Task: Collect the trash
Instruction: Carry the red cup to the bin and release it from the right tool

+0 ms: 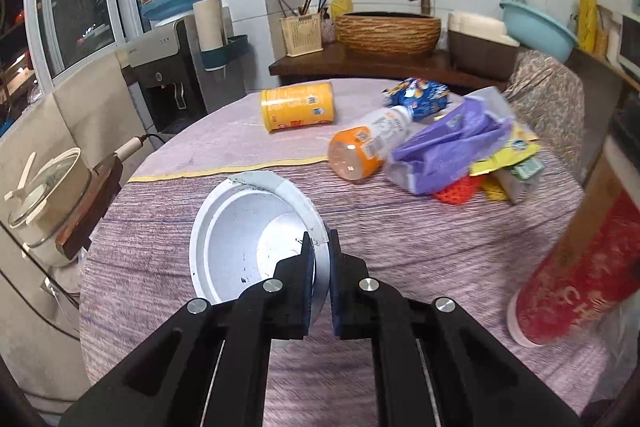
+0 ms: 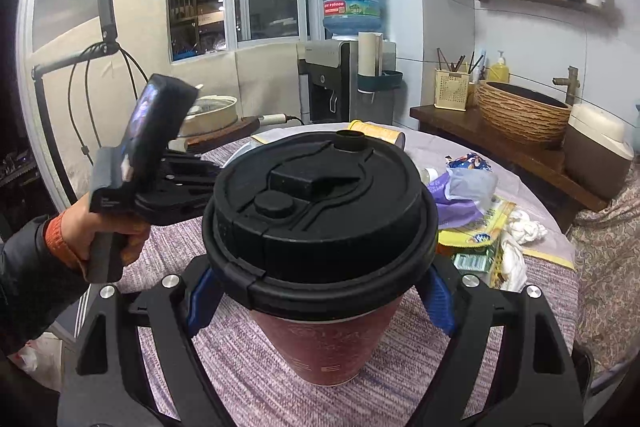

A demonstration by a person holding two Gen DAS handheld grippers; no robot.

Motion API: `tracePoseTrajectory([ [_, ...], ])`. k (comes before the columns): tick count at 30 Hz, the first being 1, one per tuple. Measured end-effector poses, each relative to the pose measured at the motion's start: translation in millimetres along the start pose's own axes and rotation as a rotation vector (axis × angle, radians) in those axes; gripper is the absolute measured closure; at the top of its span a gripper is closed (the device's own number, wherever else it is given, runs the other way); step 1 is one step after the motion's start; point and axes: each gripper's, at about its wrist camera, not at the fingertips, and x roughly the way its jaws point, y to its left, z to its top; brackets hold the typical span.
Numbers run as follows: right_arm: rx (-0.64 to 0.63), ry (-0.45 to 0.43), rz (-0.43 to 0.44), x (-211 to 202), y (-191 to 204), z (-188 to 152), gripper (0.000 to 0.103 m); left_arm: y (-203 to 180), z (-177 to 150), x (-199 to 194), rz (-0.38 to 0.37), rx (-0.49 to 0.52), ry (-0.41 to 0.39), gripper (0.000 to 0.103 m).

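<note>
My left gripper (image 1: 322, 247) is shut on the near rim of a white round bin (image 1: 248, 227), which is tipped so its open mouth faces the camera above the table. My right gripper (image 2: 320, 291) is shut on a red paper cup (image 2: 326, 343) with a black lid (image 2: 316, 199); the cup also shows at the right of the left wrist view (image 1: 572, 283). Trash lies on the round table: a yellow can (image 1: 298, 105) on its side, an orange-and-white bottle (image 1: 368, 143), a blue snack bag (image 1: 418, 97), a purple bag (image 1: 448, 147) and yellow wrappers (image 1: 506, 155).
The table wears a purple striped cloth (image 1: 400, 247). A water dispenser (image 1: 168, 67) stands behind it, a pot (image 1: 48, 195) on a board at left. A wooden counter holds a woven basin (image 1: 388, 31). White tissues (image 2: 520, 227) lie at the table's right. A covered chair (image 1: 548, 99) stands at right.
</note>
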Motion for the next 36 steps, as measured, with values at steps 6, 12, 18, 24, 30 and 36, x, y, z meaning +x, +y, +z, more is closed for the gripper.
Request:
tracePoseTrajectory([
  [6, 0.035, -0.029, -0.071, -39, -13, -20, 0.022, -43, -4, -37, -0.058, 0.001, -0.08, 0.095],
  [12, 0.095, -0.066, -0.196, -90, -45, -38, 0.022, -103, 0, -58, -0.154, 0.03, -0.141, 0.095],
  [18, 0.188, -0.093, -0.352, -137, -95, -61, 0.022, -167, 12, -57, -0.303, 0.064, -0.151, 0.095],
  [24, 0.266, -0.088, -0.521, -166, -156, -86, 0.022, -234, 24, -48, -0.44, 0.099, -0.15, 0.095],
  [30, 0.347, -0.027, -0.651, -158, -219, -126, 0.022, -303, 32, -33, -0.548, 0.144, -0.125, 0.095],
  [36, 0.482, 0.11, -0.647, -108, -281, -191, 0.022, -357, 28, -19, -0.629, 0.177, -0.088, 0.095],
])
